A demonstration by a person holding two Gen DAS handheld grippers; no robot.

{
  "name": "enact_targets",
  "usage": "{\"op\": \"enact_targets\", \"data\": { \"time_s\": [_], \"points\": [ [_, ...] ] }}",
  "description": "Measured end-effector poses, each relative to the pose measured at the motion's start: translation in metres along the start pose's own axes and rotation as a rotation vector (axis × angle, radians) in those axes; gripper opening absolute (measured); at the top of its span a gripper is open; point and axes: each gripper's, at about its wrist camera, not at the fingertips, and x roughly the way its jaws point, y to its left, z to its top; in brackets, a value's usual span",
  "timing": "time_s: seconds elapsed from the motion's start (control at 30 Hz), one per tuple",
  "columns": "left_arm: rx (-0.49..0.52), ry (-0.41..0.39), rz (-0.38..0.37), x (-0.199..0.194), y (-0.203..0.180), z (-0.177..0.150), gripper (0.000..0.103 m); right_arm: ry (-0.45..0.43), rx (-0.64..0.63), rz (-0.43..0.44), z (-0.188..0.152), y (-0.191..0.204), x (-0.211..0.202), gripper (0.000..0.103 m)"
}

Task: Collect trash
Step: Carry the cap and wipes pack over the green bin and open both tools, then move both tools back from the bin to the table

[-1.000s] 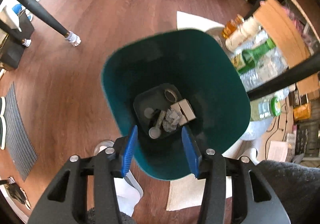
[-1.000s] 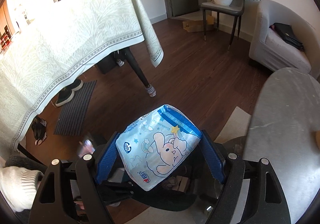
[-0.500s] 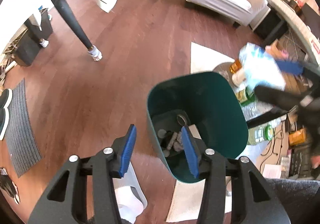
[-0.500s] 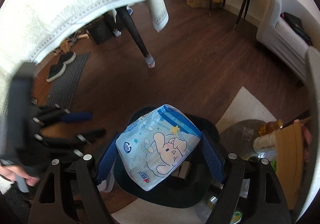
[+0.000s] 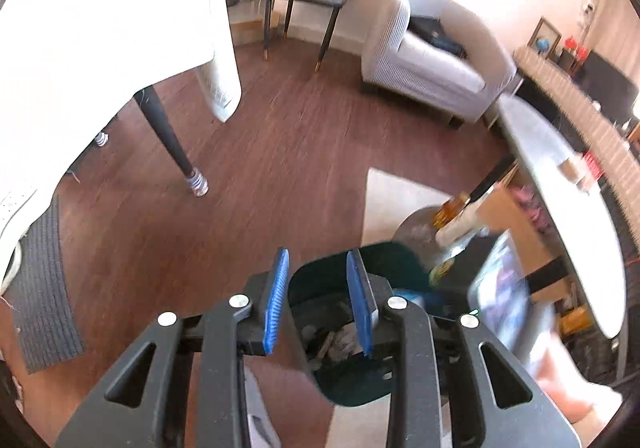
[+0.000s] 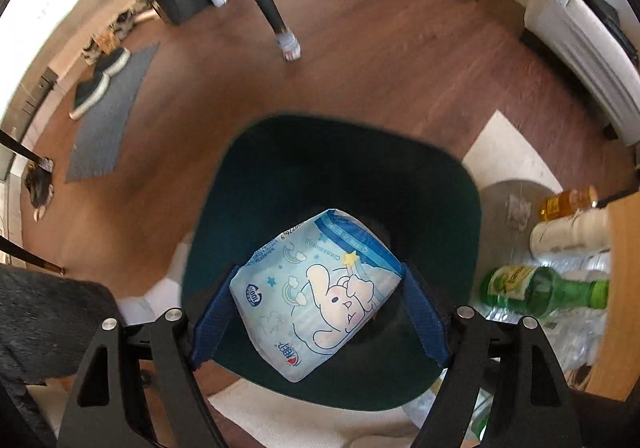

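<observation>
A dark green trash bin stands on the wooden floor. My right gripper is shut on a light blue tissue pack with a cartoon animal print and holds it right above the bin's opening. My left gripper is open and empty, raised above the near rim of the bin. Crumpled trash lies at the bin's bottom. The pack and right gripper show as a blur at the right of the left wrist view.
Bottles, among them a green one, lie to the right of the bin beside a wooden board. A table leg stands beyond the bin. A grey mat with shoes lies at the left. A white armchair stands at the back.
My right gripper moved with the pack over the bin and tilted down toward its opening. My left gripper lifted and pulled back, so the bin sank low in its view.
</observation>
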Motion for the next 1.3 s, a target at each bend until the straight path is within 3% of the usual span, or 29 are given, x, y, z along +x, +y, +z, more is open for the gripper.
{"op": "enact_targets", "data": {
  "time_s": [0.33,0.5,0.67,0.83,1.07,1.3],
  "points": [
    [-0.037,-0.133,-0.023,-0.046,-0.018,0.034,0.031,0.080,-0.006,-0.047,-0.030,-0.007,0.034,0.086],
    [-0.040,-0.158,-0.046,-0.059,-0.032,0.037,0.043,0.054,0.006,-0.037,-0.040,-0.012,0.027,0.086],
    [-0.015,-0.213,-0.018,-0.076,-0.049,0.044,0.059,-0.027,-0.004,-0.006,-0.040,-0.011,-0.004,0.086],
    [0.021,-0.253,0.009,-0.086,-0.061,0.047,0.061,-0.130,-0.030,0.027,-0.034,-0.005,-0.048,0.076],
    [0.053,-0.281,0.022,-0.088,-0.075,0.052,0.063,-0.286,-0.078,0.049,-0.026,0.002,-0.117,0.074],
    [0.082,-0.309,0.020,-0.094,-0.093,0.053,0.065,-0.424,-0.044,0.032,-0.027,-0.016,-0.185,0.069]
  ]
}}
